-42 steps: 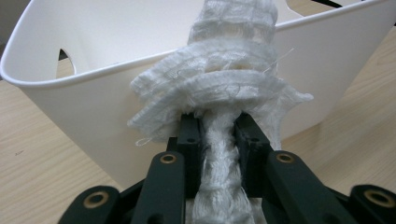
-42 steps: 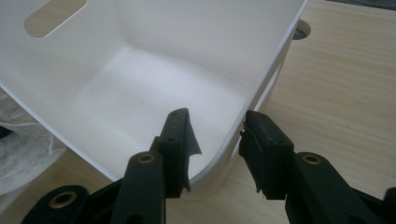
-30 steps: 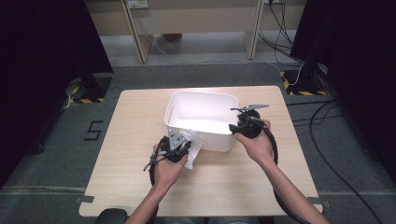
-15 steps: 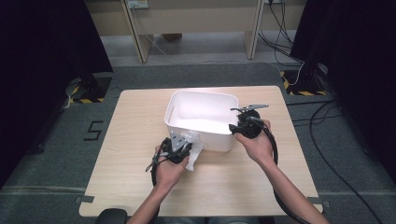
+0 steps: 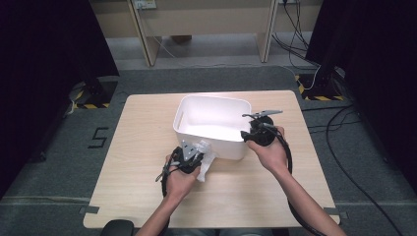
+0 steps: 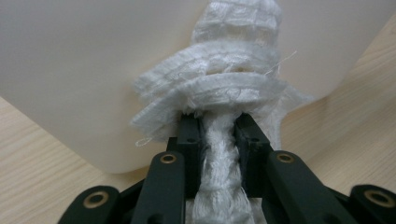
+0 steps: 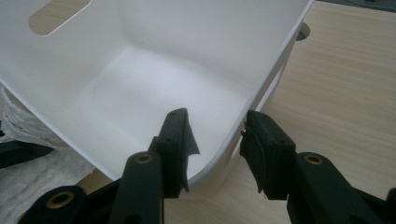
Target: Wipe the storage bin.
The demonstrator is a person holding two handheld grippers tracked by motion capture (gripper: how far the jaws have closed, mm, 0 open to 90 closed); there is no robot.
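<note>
White cloth [image 6: 224,88] pinched in left jaws against bin [image 5: 194,118] wall, right jaws astride bin's corner rim — barely gripping.

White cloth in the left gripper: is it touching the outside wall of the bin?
Touching. In the left gripper view the white cloth, clamped by the left gripper, bunches flat against the bin wall with no gap.

White cloth [image 6: 224,88] (bunched) against white bin [image 5: 211,118].

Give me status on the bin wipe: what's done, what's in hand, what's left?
Done: left gripper is shut on the white cloth, pressed to the white bin's near outer wall. In hand: right gripper straddles the bin's corner rim; whether its pads press is unclear. Left: apparently the wiping itself; the bin's inside looks bare.
</note>
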